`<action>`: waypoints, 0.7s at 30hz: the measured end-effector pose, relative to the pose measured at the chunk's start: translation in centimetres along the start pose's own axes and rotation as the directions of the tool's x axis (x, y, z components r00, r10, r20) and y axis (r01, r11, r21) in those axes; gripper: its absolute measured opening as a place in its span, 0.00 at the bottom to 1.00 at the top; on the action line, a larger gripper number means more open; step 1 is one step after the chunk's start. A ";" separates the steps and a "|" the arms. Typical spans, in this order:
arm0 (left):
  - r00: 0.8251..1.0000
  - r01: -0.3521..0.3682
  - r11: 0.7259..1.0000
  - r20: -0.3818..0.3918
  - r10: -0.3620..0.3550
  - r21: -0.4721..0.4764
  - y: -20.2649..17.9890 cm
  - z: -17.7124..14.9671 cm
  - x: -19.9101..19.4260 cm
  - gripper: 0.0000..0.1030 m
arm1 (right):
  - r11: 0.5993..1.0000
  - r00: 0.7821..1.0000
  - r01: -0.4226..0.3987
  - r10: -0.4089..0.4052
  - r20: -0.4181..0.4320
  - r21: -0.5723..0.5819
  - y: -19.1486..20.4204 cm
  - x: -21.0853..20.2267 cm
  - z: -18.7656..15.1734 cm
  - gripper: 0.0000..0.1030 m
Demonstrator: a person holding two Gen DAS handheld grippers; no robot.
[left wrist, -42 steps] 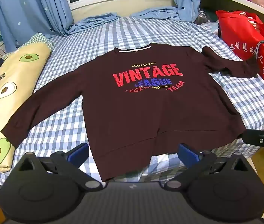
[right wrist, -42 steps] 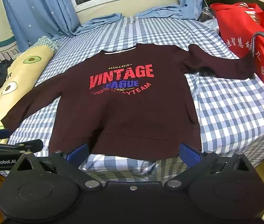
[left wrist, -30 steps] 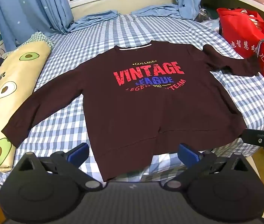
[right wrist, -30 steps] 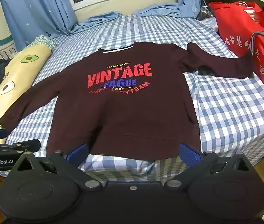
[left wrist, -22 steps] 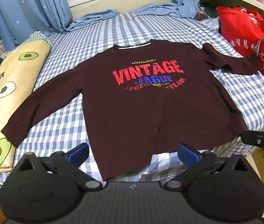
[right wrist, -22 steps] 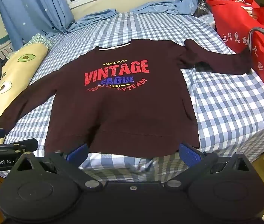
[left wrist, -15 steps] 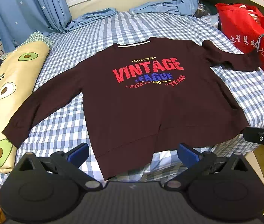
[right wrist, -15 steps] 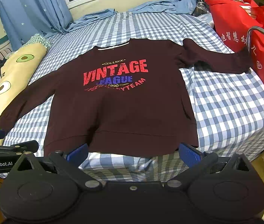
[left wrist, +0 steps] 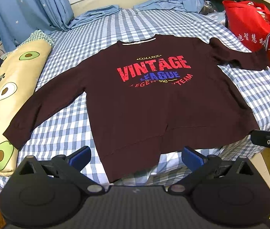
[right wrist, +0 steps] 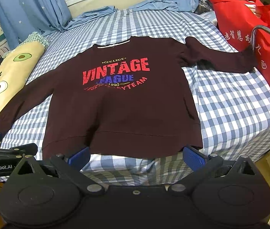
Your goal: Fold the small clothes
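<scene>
A dark maroon sweatshirt (left wrist: 150, 110) (right wrist: 123, 114) with red and blue "VINTAGE LEAGUE" print lies flat, front up, on the blue checked bed (left wrist: 115, 28) (right wrist: 236, 103), both sleeves spread out. Its hem hangs at the bed's near edge. My left gripper (left wrist: 135, 157) hovers open just short of the hem's left half, nothing between its blue pads (left wrist: 80, 157). My right gripper (right wrist: 135, 157) is open too, at the hem's right half, holding nothing. Each gripper shows at the other view's side edge.
A long avocado-print pillow (left wrist: 10, 87) (right wrist: 14, 66) lies along the bed's left side, the left cuff touching it. Red bags (left wrist: 259, 28) (right wrist: 249, 28) and a metal tube (right wrist: 268, 32) stand at the right by the right cuff. Blue curtains (left wrist: 45, 5) hang behind.
Both grippers have drifted slightly with the view shifting a little; the sweatshirt lies as before and both stay open.
</scene>
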State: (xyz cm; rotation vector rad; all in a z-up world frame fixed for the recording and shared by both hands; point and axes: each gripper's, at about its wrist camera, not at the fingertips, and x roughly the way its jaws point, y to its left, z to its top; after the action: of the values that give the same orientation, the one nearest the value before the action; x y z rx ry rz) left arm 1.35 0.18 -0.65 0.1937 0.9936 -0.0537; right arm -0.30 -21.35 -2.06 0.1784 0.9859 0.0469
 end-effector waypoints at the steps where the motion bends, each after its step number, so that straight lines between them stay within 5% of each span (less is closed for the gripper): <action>1: 1.000 0.001 1.000 0.000 -0.001 0.001 0.0 0.1 0.0 0.99 | 1.000 1.000 0.000 0.000 0.000 0.000 0.1 0.0 0.0 1.00; 21: 1.000 0.010 1.000 -0.024 -0.010 0.002 0.7 1.1 1.1 0.99 | 0.999 0.999 0.030 -0.030 -0.018 0.016 0.0 1.2 0.6 1.00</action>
State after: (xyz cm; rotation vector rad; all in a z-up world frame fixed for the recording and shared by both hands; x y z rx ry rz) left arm 2.92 0.76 -0.87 0.1912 1.0185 -0.0617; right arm 0.88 -21.30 -2.74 0.1786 1.0072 0.0126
